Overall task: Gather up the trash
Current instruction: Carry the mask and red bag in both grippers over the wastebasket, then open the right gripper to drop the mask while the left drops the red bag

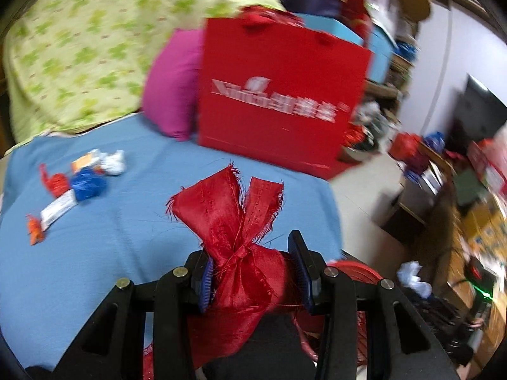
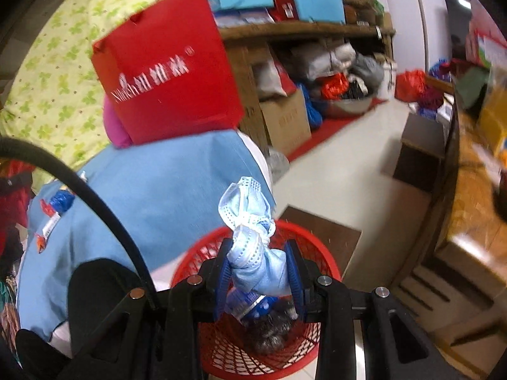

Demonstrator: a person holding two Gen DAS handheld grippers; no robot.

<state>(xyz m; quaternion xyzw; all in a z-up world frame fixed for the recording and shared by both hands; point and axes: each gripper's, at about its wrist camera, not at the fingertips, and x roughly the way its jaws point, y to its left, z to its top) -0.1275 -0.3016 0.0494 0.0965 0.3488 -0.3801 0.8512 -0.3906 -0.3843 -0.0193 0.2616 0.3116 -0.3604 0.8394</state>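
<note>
Left view: my left hand-held gripper [image 1: 253, 269] pinches a red rag [image 1: 234, 221] over the bed's [image 1: 95, 253] near edge; the basket [image 1: 358, 269] shows just right

Right view: my right hand-held gripper [image 2: 258, 272] pinches a mask [image 2: 250, 237], basket [image 2: 196, 256] directly beneath

The blue bed [image 1: 133, 237] lies bare in the middle; wrappers [image 1: 79, 183] crowd its left, a red bag [image 1: 279, 101] blocks the far end. Open floor [image 2: 358, 171] beside the basket [image 2: 196, 262].
</note>
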